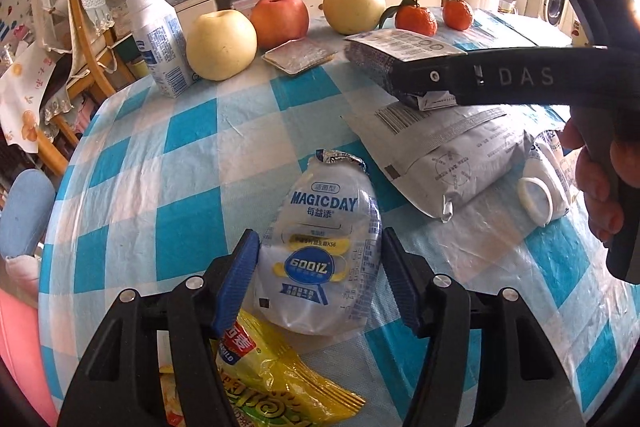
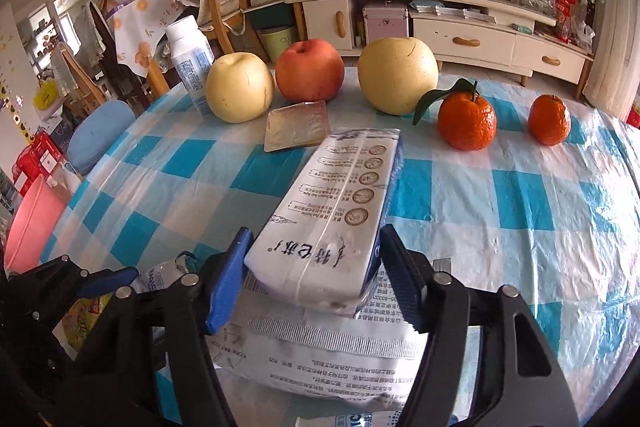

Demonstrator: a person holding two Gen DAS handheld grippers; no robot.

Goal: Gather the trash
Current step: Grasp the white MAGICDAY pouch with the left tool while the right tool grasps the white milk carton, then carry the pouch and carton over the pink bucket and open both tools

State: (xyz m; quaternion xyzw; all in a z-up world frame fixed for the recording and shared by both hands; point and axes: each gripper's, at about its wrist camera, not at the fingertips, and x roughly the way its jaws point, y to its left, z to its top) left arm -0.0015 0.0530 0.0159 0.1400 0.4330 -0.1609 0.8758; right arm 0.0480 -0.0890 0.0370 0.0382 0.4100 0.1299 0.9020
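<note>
Nothing looks collected yet; I'm at the first pick-ups. My left tool [image 1: 318,267], low centre of its view, stands half open around the flattened yogurt pouch [image 1: 320,247]; both pads sit at its sides, though I can't tell if they grip. My right tool [image 2: 314,273], low centre, is half open around the milk carton [image 2: 332,215], the left pad touching, the right just beside. Still lying on the counter [image 2: 520,211]: the grey bag [image 2: 320,355] under the carton, a yellow wrapper [image 1: 264,387] lower left, and a clear tray [image 2: 298,125] by the fruit.
</note>
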